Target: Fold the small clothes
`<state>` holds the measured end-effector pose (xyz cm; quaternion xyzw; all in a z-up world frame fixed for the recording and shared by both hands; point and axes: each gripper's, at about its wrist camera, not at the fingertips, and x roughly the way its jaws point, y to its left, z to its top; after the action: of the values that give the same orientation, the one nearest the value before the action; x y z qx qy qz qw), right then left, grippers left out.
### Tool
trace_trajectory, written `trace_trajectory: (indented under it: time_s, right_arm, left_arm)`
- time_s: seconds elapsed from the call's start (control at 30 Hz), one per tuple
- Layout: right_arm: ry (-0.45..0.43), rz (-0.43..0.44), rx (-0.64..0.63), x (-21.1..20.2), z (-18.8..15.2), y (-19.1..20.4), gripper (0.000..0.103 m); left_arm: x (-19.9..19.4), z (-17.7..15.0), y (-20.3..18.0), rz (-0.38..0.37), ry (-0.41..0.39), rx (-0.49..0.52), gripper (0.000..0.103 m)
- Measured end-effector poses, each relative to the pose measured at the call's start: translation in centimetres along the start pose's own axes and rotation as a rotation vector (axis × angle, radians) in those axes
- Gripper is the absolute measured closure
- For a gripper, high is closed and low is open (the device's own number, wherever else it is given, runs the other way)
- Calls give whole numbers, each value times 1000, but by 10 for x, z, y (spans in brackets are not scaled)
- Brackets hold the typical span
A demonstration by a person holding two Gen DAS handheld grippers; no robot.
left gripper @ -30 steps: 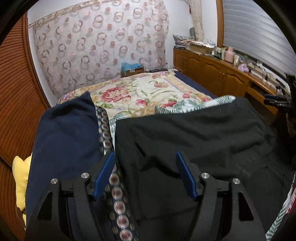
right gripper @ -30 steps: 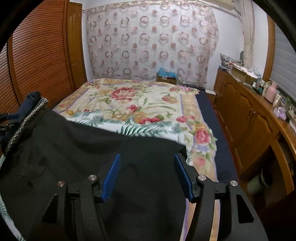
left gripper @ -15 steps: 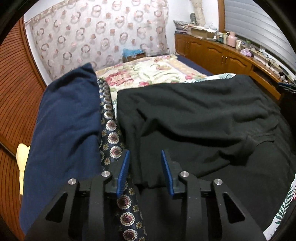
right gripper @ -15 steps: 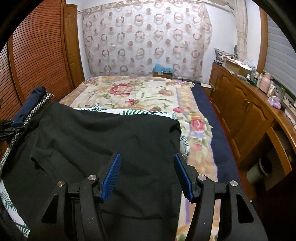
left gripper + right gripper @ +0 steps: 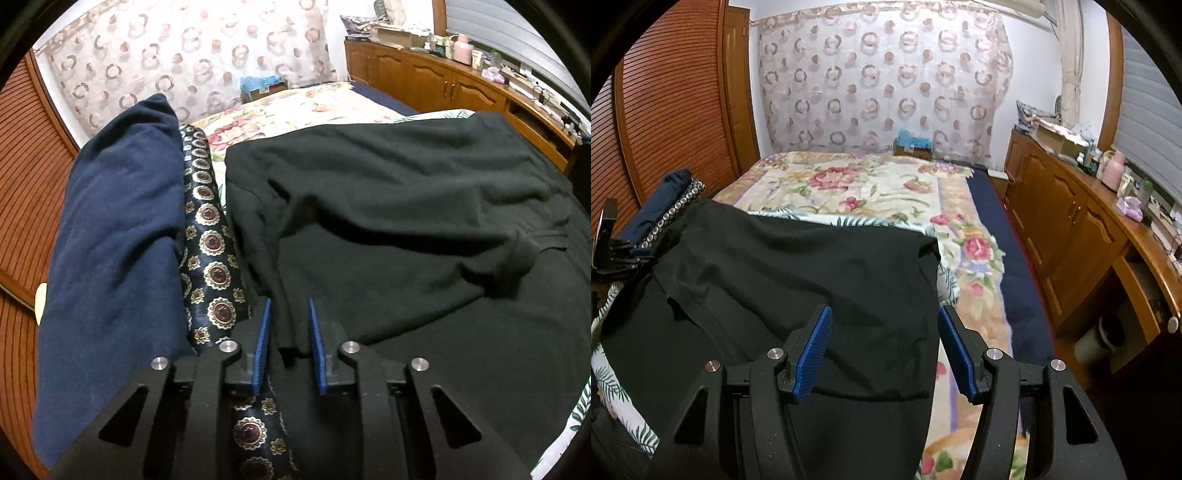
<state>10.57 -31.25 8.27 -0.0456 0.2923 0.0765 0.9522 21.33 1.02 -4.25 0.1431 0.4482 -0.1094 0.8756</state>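
In the left wrist view, a folded navy garment (image 5: 110,236) lies at nine o'clock, a medallion-patterned cloth (image 5: 212,254) just beside it, then the black garment (image 5: 388,229) spreads from centre to three o'clock over the bed (image 5: 295,107). The left gripper (image 5: 289,343) at six o'clock is closing, the black garment's corner between its fingers (image 5: 263,347), not yet pinched. In the right wrist view, the right gripper (image 5: 884,350) hangs released over the black garment's right edge at six o'clock, wooden cabinets (image 5: 1071,221) at three

Black garment (image 5: 388,206) hides the bedspread beneath (its near edge cut off by the frame)
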Motion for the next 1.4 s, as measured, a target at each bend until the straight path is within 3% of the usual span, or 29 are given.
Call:
trace_trajectory:
  time_s: [0.4,0.6,0.93,1.03,1.1,1.17,1.4]
  right_arm:
    - [134,56,67,42,-27,1,42]
    - [185,35,77,65,-33,-4,49]
    - [180,-1,142,77,-32,-18,50]
    - [188,-10,127,81,-34,-15,59]
    - [169,-26,115,78,-32,-15,81]
    - [161,5,106,76,-31,-15,93]
    - [80,46,88,60,-28,-20,100]
  left_arm:
    - [-1,-6,4,-4,-6,-20,86]
    - [-1,-6,7,-6,-11,-21,86]
    - [-1,-8,8,2,-16,-31,89]
    - [-1,-7,9,-7,-23,-37,93]
    - [-4,-6,11,-21,-35,-53,99]
    - [-8,-5,15,-26,-54,-68,100]
    - [-39,-1,25,-45,-159,-116,101]
